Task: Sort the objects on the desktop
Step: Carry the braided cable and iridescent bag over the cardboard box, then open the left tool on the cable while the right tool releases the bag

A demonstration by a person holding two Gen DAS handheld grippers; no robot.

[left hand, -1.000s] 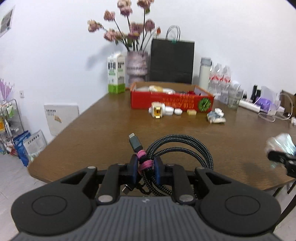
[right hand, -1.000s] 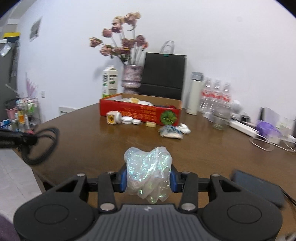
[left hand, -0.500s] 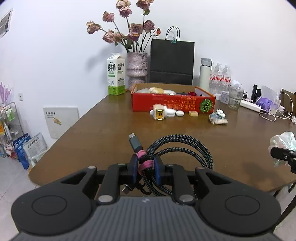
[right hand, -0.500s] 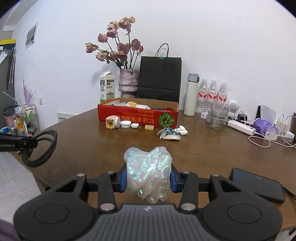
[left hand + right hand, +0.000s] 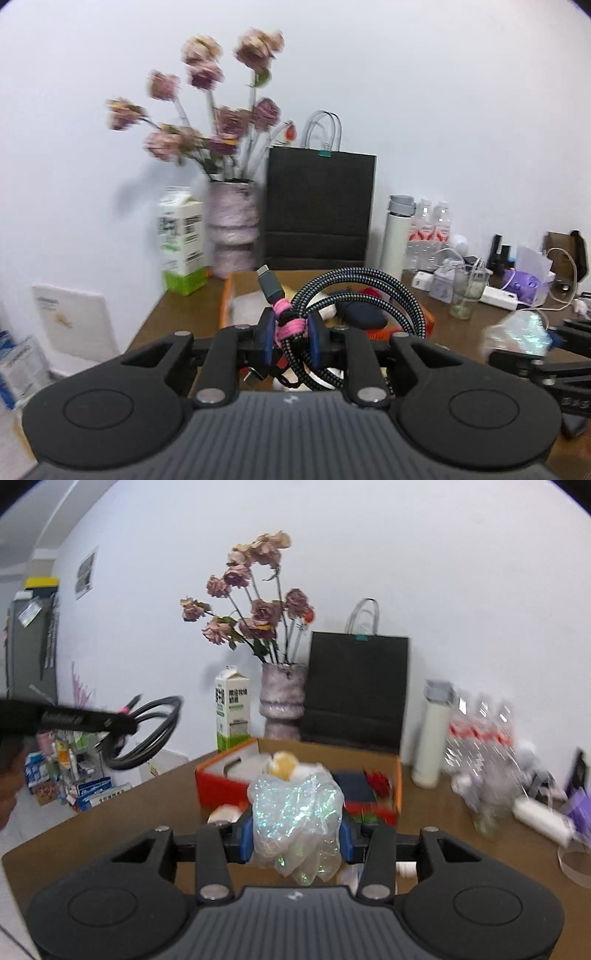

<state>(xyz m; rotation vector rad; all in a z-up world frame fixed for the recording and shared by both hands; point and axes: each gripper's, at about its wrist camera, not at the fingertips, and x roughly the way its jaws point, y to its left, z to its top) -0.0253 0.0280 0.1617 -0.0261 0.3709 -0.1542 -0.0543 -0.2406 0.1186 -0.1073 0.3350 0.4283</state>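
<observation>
My left gripper (image 5: 291,338) is shut on a coiled black braided cable (image 5: 369,291) bound with a pink tie, held above the near side of the red cardboard box (image 5: 226,306). My right gripper (image 5: 297,830) is shut on a crumpled iridescent plastic bag (image 5: 295,812), held just in front of the same box (image 5: 218,782). The box holds a yellow round item (image 5: 283,764), a dark blue pouch (image 5: 351,788) and a red item (image 5: 377,781). Each gripper shows in the other's view: the right one with the bag (image 5: 524,330), the left one with the cable (image 5: 147,727).
A flower vase (image 5: 282,701), milk carton (image 5: 232,709) and black paper bag (image 5: 356,690) stand behind the box. A white thermos (image 5: 432,734), water bottles (image 5: 480,731), a glass (image 5: 467,291) and a power strip (image 5: 498,297) crowd the right side. Small white items (image 5: 223,814) lie before the box.
Both grippers have moved forward and up towards the red box, which now lies right under and ahead of them. Both holds are unchanged.
</observation>
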